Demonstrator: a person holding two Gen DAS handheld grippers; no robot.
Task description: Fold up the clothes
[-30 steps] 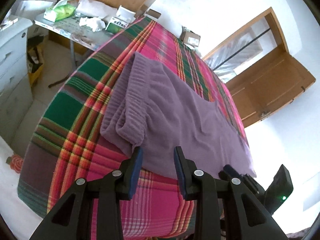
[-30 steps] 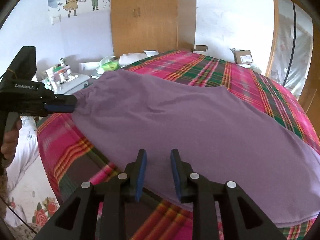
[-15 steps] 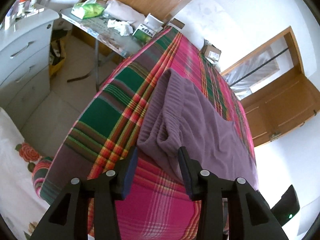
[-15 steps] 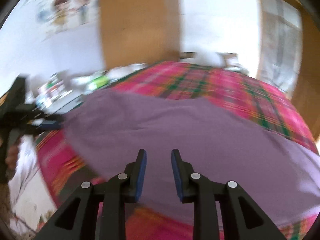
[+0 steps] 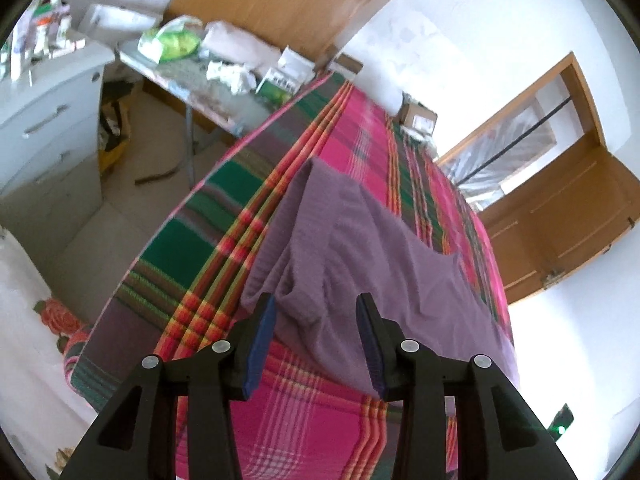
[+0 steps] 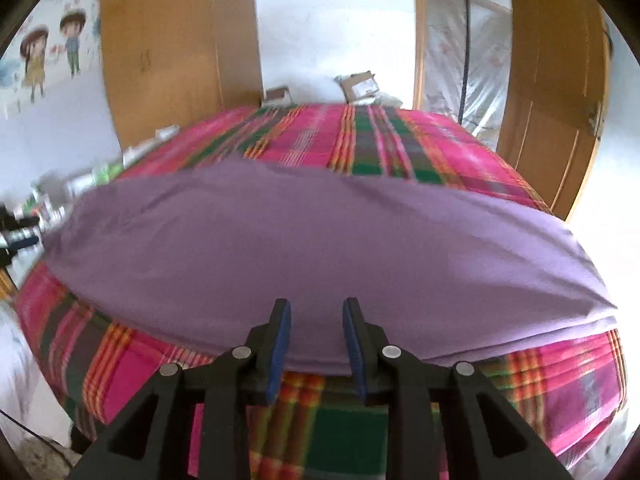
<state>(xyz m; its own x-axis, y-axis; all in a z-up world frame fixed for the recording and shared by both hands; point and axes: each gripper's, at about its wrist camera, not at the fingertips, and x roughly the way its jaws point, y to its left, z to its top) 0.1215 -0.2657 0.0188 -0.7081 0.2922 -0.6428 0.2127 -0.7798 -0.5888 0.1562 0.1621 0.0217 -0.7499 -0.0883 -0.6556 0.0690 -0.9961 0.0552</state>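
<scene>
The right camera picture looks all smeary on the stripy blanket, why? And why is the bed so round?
Right wrist view: the plaid blanket and the clutter at the left edge are streaked by motion blur; the purple garment looks soft too. Left wrist view: sharper, only the far wall and table slightly smeared. Both views: the fisheye lens bends the bed's straight edges into curves; bright daylight washes out the white walls.

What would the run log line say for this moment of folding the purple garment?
stage: pre-grasp | purple garment: flat on plaid bed | left gripper: open, just widened, empty | right gripper: open, empty
</scene>
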